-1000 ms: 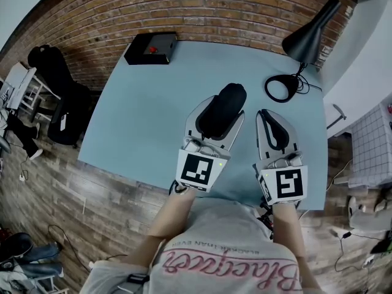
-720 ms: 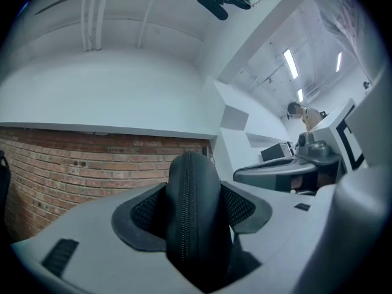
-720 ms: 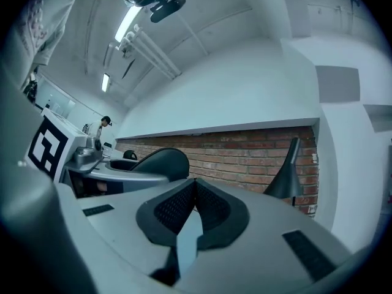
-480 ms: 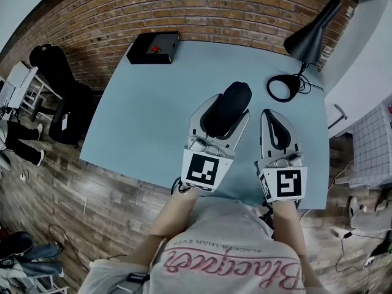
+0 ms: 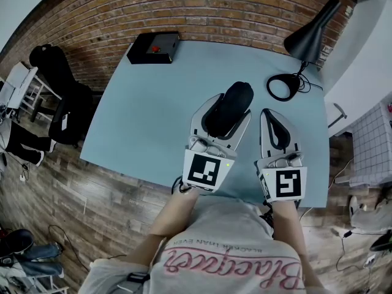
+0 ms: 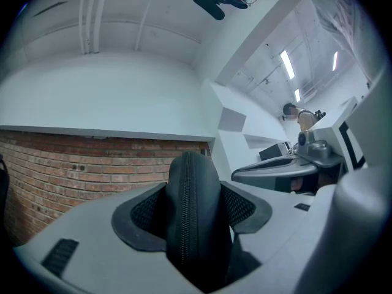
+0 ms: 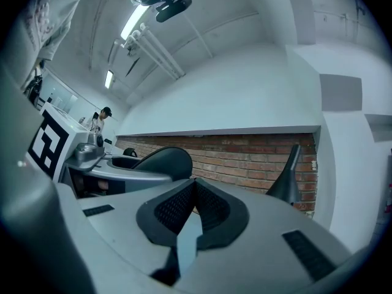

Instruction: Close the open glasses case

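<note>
A black zippered glasses case [image 5: 229, 106] is held above the pale blue table [image 5: 147, 115], clamped between the pads of my left gripper [image 5: 225, 110]. In the left gripper view the case [image 6: 193, 213] stands edge-on between the mesh pads [image 6: 147, 210], its zip line facing the camera, and the two halves lie together where they show. My right gripper [image 5: 269, 116] hovers just to the right of the case, apart from it. Its jaws meet at the tips [image 7: 195, 185] with nothing between them. The case [image 7: 160, 161] shows at that view's left.
A black box with a red button [image 5: 153, 46] sits at the table's far left corner. A black desk lamp [image 5: 309, 32] with its round base [image 5: 282, 87] stands at the far right. A brick wall [image 5: 245, 8] runs behind the table. The table's near edge lies under both grippers.
The left gripper with the case has edged slightly to the right. The right gripper has kept still.
</note>
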Demonstrator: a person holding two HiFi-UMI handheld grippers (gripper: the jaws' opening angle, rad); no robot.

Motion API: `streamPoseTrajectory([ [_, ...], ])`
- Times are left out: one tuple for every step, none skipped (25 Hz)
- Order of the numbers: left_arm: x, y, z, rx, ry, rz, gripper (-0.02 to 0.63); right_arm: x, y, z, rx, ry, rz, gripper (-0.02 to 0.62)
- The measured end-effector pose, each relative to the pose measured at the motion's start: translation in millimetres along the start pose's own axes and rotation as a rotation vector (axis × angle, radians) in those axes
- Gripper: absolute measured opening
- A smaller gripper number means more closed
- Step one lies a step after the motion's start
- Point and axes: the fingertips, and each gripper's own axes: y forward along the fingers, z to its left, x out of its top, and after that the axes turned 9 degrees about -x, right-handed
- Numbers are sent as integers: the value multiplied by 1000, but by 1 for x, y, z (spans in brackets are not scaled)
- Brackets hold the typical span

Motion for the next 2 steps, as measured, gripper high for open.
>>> streamPoseTrajectory([
  [0,-1,0,0,2,-1,270,0,0,1,1,-1,0,18],
  [1,-1,0,1,5,-1,270,1,0,2,3,-2,0,18],
])
